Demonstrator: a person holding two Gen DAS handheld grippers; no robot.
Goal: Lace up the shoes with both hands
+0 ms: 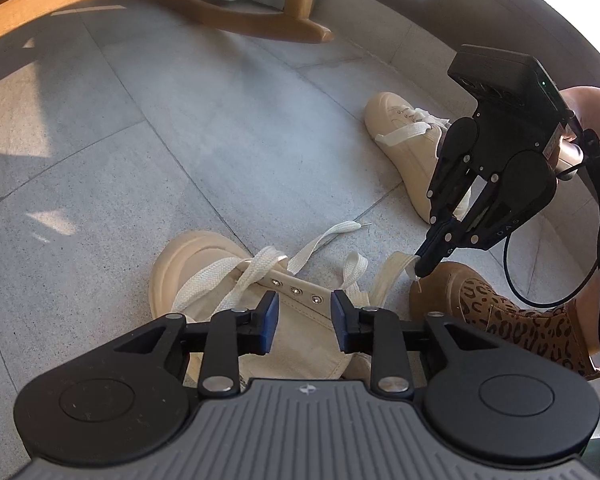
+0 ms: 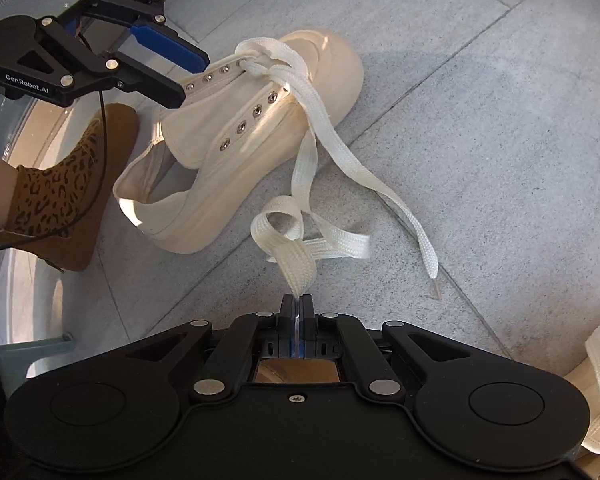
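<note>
The right gripper (image 2: 297,304) pinches the white shoelace (image 2: 296,264); its tip is hidden inside. The left gripper (image 1: 305,320) hangs released above the cream shoe (image 1: 300,332).

Floor (image 2: 500,100): open beyond the toe.
Lace (image 2: 380,188): trails across it.
Leopard slipper (image 2: 56,188): crowds the heel (close beside).

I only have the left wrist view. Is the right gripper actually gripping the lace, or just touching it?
Observer: Gripping it. In the right wrist view, the right gripper has its jaws shut on the lace, close to the lace's end.
Operator: Is it pulled tight back to the shoe?
Observer: No, it is slack. It curls into a loop just ahead of the jaws.
</note>
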